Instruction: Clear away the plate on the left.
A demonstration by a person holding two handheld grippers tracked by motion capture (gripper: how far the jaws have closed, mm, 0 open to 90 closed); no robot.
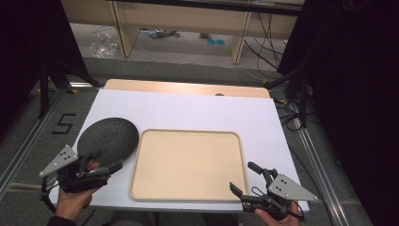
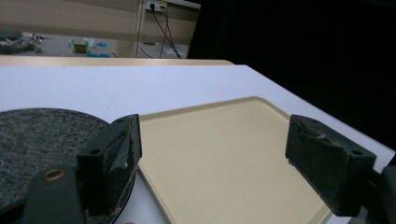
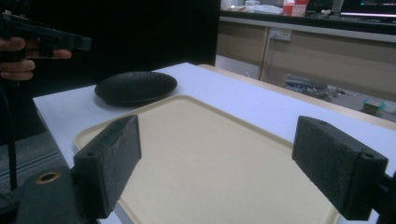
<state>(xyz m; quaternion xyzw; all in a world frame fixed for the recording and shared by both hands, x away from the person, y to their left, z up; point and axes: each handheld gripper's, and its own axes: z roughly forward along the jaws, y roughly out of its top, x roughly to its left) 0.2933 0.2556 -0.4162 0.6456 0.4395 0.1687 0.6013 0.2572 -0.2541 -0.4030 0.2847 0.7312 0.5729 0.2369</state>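
Note:
A beige empty tray (image 1: 188,162) lies in the middle of the white table (image 1: 188,108). A dark round textured plate (image 1: 108,139) rests just left of it, touching or nearly touching its left rim. My left gripper (image 1: 107,161) hovers at the plate's near edge, open and empty. My right gripper (image 1: 243,176) is open and empty over the tray's near right corner. The left gripper view has wide-apart jaws over the tray (image 2: 224,154), with the plate (image 2: 42,135) at left. Past its own jaws, the right gripper view takes in the tray (image 3: 201,135), the plate (image 3: 135,86) and the other gripper (image 3: 46,39).
A wooden strip (image 1: 188,88) runs along the table's far edge. Beyond it stand wooden furniture legs (image 1: 123,28), with cables (image 1: 268,42) on the floor. Black curtains hang at both sides. A "5" mark (image 1: 63,123) is on the floor at left.

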